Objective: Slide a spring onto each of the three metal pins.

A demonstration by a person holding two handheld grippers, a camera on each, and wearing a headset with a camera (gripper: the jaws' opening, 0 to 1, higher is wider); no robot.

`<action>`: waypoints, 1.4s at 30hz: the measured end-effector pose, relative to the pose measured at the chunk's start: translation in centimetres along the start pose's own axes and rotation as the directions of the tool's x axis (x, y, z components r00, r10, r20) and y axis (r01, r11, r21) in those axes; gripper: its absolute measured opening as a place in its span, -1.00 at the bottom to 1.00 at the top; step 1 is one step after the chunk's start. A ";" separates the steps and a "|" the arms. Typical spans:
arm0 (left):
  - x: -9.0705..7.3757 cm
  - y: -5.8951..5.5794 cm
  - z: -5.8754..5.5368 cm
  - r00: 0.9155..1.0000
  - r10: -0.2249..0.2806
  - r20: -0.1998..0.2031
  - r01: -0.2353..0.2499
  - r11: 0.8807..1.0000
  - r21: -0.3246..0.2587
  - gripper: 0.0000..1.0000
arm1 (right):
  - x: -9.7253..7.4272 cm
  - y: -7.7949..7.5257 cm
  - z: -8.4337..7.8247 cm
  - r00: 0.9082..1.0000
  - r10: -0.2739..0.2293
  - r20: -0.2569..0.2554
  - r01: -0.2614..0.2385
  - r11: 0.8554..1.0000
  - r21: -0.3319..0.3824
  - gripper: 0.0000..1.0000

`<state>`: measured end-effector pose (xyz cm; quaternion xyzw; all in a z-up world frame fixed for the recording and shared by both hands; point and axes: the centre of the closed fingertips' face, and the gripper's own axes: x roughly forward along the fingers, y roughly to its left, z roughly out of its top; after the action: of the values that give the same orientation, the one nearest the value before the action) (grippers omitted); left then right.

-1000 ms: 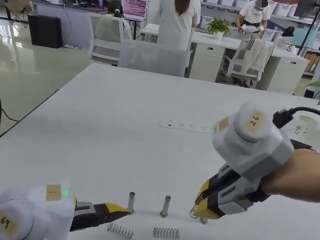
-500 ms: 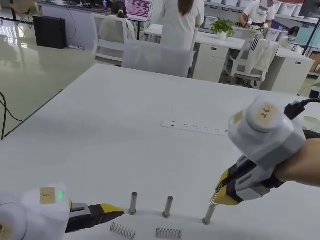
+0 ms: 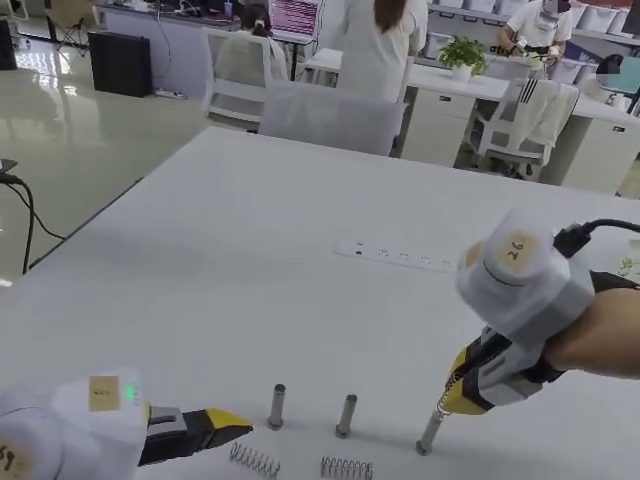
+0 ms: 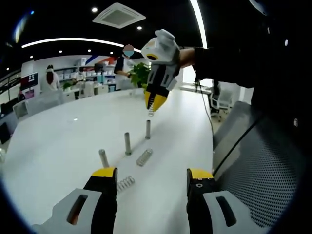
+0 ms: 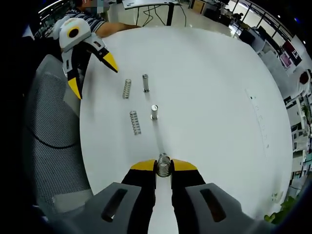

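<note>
Two loose springs (image 3: 346,467) lie flat on the white table (image 3: 250,250), both on my side of the middle pin (image 3: 346,415): one just in front of it, the other in front and to its left. My left gripper (image 4: 152,173) sits low, left of the middle pin and past the left pin (image 3: 276,406), tips pointing at that pin but apart from it; jaws wide apart, nothing in them. Three pins stand upright in a row, left pin and right pin (image 3: 430,432) either side of the middle pin; left and middle are bare. My right gripper (image 5: 164,165) is up to the right of the middle pin, over the right pin, angled down; jaws clamped on a spring (image 4: 151,110) that sticks out past the yellow tips. Its lower end is right at the right pin's top, can't tell if touching or just above. Well beyond the middle pin a white power strip (image 3: 400,257) lies on the table. Further off: grey chairs (image 3: 330,115), desks, people (image 3: 375,40) standing and sitting
</note>
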<state>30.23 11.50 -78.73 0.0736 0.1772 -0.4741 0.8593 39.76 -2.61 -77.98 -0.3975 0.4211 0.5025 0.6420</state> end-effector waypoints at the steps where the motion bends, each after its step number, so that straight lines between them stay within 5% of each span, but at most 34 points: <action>1: 0.0 0.0 0.0 1.000 0.001 -0.001 -0.001 1.000 0.000 0.03 | 0.1 -0.1 -0.1 1.000 -0.001 -0.001 0.001 1.000 -0.001 -0.84; 28: 0.1 0.3 -0.2 1.000 0.016 0.008 -0.016 1.000 -0.014 -0.01 | 3.5 -0.2 -0.8 0.998 0.041 -0.036 -0.041 0.999 0.013 -0.84; 42: 0.2 0.5 -0.2 1.000 0.008 0.012 -0.008 1.000 -0.017 -0.02 | 5.5 -0.8 -1.0 0.999 0.021 -0.042 -0.020 0.999 0.035 -0.83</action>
<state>30.72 11.63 -79.02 0.0642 0.1755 -0.4697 0.8628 41.15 -1.98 -83.47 -0.3927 0.4472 0.4933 0.6344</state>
